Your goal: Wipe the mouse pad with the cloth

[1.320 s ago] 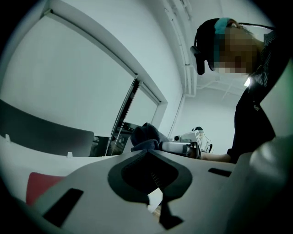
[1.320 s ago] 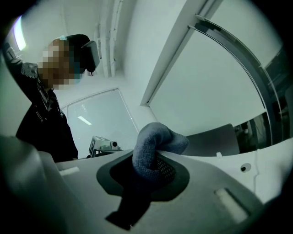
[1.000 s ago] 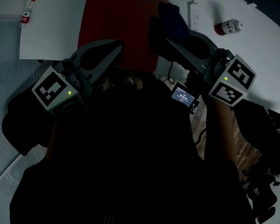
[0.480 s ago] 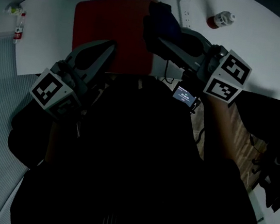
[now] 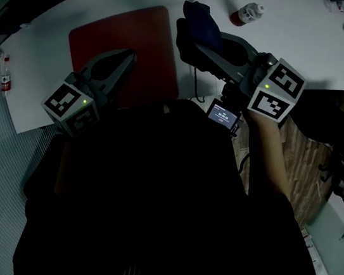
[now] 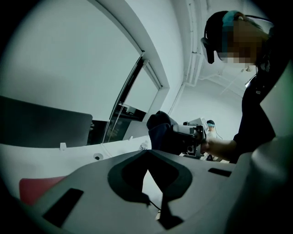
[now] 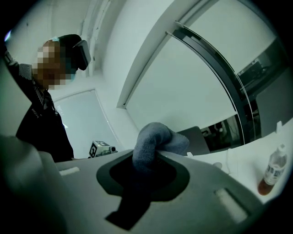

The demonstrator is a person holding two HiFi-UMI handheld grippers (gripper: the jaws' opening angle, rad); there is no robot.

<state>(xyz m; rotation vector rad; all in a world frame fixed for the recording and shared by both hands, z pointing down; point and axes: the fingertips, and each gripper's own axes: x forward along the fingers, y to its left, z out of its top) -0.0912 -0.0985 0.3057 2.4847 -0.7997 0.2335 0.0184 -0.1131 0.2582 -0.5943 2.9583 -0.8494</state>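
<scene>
Over table (image 5: 302,38), right tool (image 5: 187,38) clamps cloth (image 5: 200,15), held just off right edge of mouse pad (image 5: 130,34); pad lies to its left. Left tool (image 5: 127,58) closed, empty, above pad's near part.

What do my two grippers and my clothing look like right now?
The left gripper and right gripper are dark grey with long tapering jaws. Each carries a white cube of black square markers and a small green light. A small lit screen sits below the right one. The person wears dark clothing.
</scene>
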